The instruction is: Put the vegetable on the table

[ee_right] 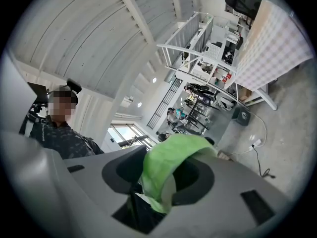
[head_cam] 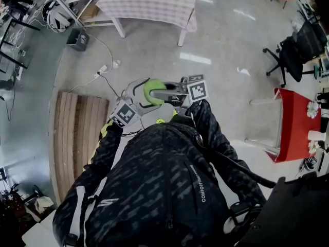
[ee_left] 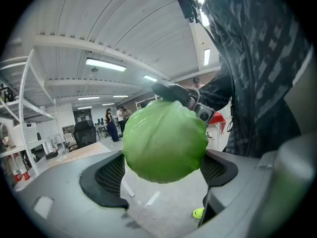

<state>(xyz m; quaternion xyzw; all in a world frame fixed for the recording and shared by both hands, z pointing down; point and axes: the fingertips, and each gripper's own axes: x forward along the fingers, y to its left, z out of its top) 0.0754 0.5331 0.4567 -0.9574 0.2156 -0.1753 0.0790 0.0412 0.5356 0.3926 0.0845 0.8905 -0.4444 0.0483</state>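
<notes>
Vegetable (head_cam: 151, 91) between left tool (ee_left: 163, 175) and right tool (ee_right: 166, 175); floor cable (head_cam: 105, 50), checkered table (head_cam: 149, 1) ahead.

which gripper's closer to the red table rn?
Right. The right gripper grips the cabbage from the side toward the red table; the left gripper clamps it from the far side, toward the wooden pallet.

Grey floor (head_cam: 221, 35) w/ wooden pallet (head_cam: 77, 133), power strip (head_cam: 102, 69) — plus checked-cloth table (head_cam: 149, 1), red table (head_cam: 294, 122), office chair (head_cam: 293, 55)
</notes>
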